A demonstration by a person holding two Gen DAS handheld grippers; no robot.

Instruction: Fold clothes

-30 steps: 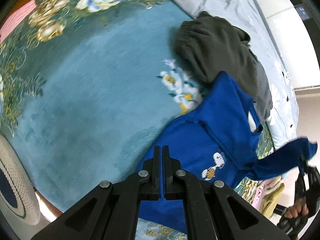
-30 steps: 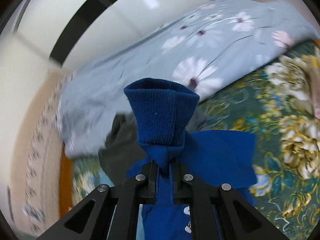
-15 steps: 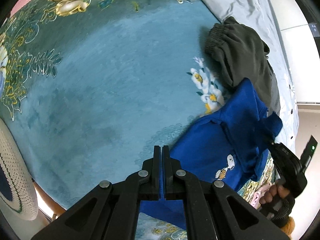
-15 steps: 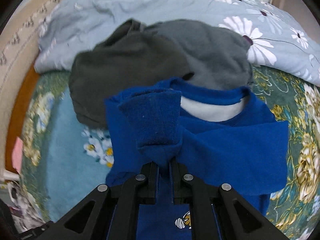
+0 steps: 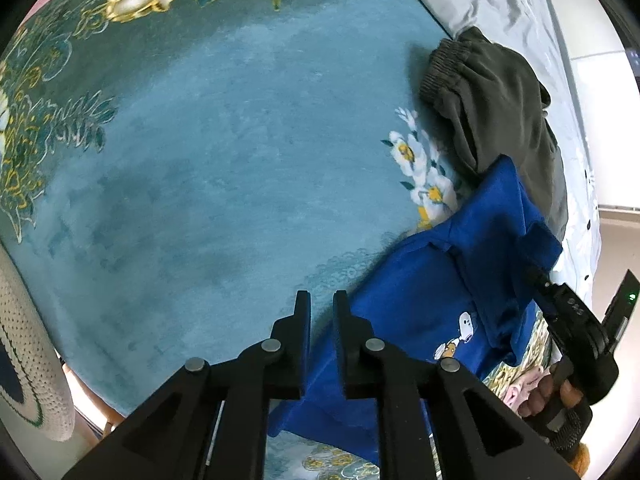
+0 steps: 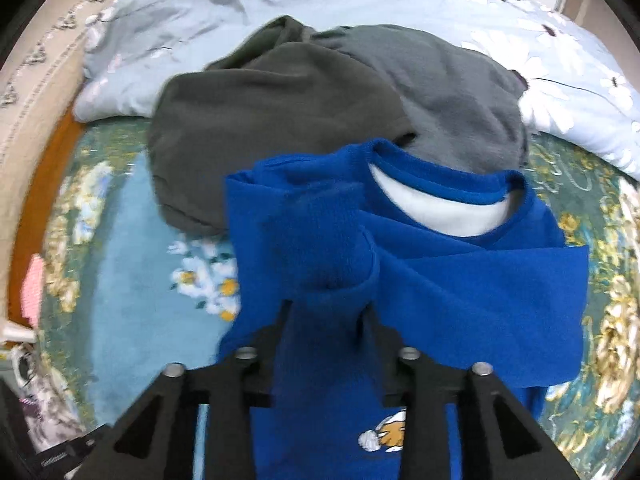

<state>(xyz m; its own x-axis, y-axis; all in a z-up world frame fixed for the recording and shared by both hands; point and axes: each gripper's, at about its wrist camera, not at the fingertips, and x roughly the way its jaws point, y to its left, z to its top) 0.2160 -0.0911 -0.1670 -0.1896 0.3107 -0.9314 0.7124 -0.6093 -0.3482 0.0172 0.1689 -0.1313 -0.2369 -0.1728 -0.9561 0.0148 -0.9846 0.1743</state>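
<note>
A blue sweatshirt (image 5: 432,300) with a small cartoon print lies on the teal floral bedspread (image 5: 208,184). In the right wrist view the sweatshirt (image 6: 460,272) has its sleeve folded across the chest. My right gripper (image 6: 326,312) has its jaws parted, with the blue sleeve cuff (image 6: 320,248) lying loose between them. It shows in the left wrist view (image 5: 560,312) at the sweatshirt's right edge. My left gripper (image 5: 321,300) is slightly open and empty, just above the sweatshirt's lower left hem.
Dark grey pants (image 5: 492,108) lie beyond the sweatshirt, partly on a pale flowered duvet (image 6: 560,92). They also show in the right wrist view (image 6: 320,112). A white knitted item (image 5: 24,360) sits at the left edge. The bed's wooden edge (image 6: 36,184) runs on the left.
My right gripper carried the sleeve down across the sweatshirt and opened its jaws. My left gripper opened slightly, letting go of the hem.
</note>
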